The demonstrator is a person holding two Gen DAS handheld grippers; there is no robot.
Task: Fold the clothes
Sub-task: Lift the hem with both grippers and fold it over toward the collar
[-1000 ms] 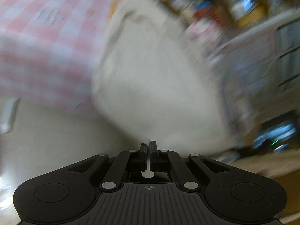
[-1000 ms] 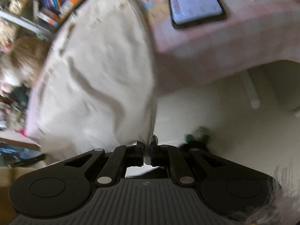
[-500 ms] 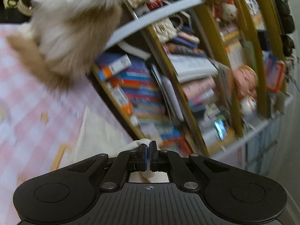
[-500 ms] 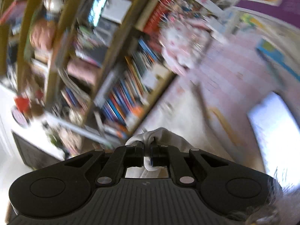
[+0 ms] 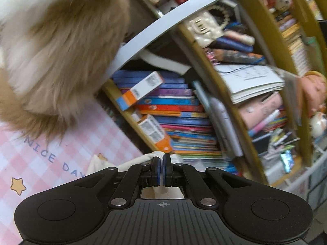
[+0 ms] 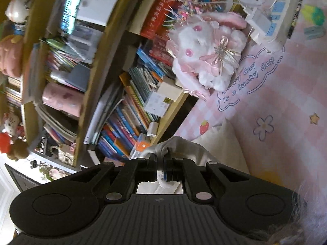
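A cream-white garment (image 5: 143,158) is pinched in my left gripper (image 5: 162,164), whose jaws are shut on a fold of it; more of the cloth shows low on the pink checked tablecloth (image 5: 61,153). In the right wrist view the same garment (image 6: 220,143) bunches over my right gripper (image 6: 161,163), shut on its edge, and trails down onto the tablecloth (image 6: 286,122). Most of the garment is hidden under the gripper bodies.
A crowded bookshelf (image 5: 184,112) stands right behind the table's far edge. A fluffy white-and-tan furry thing (image 5: 57,51) sits on the table at upper left. A pink-white plush toy (image 6: 208,53) and a power strip (image 6: 271,22) lie at the back of the table.
Both grippers have swung up from the table's hanging edge and floor toward the bookshelf, carrying the garment with them. The furry thing is now nearer in the left view.
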